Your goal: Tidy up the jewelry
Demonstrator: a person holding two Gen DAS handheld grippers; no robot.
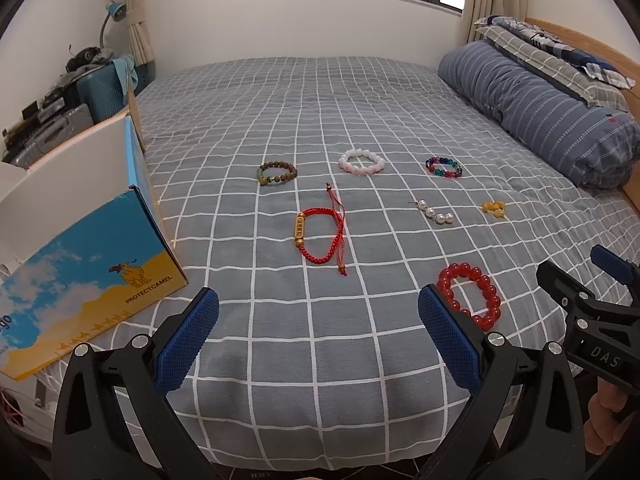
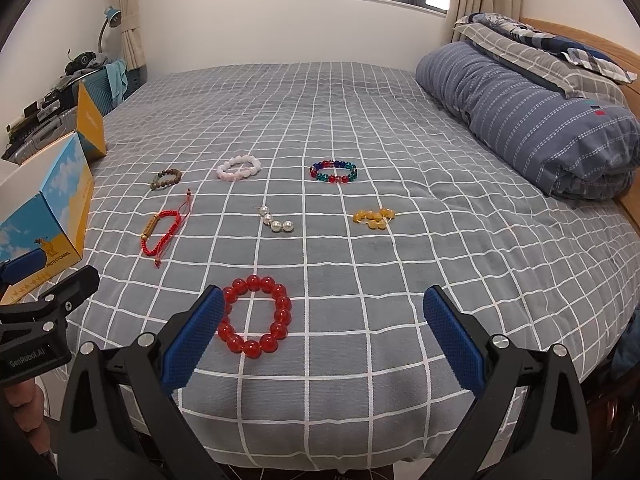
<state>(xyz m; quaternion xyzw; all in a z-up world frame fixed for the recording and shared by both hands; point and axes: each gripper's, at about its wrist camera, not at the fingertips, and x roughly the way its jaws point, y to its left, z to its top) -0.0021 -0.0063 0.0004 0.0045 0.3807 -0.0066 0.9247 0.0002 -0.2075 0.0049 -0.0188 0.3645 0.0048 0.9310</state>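
Observation:
Several pieces of jewelry lie on the grey checked bed [image 1: 320,120]. A red bead bracelet [image 1: 470,294] [image 2: 256,314] is nearest. Behind it lie a red cord bracelet with a gold charm [image 1: 320,234] [image 2: 162,226], pearl beads [image 1: 434,211] [image 2: 276,221] and yellow beads [image 1: 494,207] [image 2: 374,216]. Farther back lie a brown wooden bracelet [image 1: 277,173] [image 2: 166,178], a pink-white bracelet [image 1: 362,162] [image 2: 239,168] and a multicoloured bracelet [image 1: 444,167] [image 2: 333,171]. My left gripper [image 1: 318,332] is open and empty over the front edge. My right gripper [image 2: 324,336] is open and empty, its left finger beside the red bead bracelet.
An open blue-and-yellow cardboard box [image 1: 80,256] [image 2: 52,208] stands at the bed's left edge. A rolled striped quilt [image 1: 540,108] [image 2: 532,116] and pillows lie along the right side. Suitcases and clutter [image 1: 60,112] stand beyond the box on the left.

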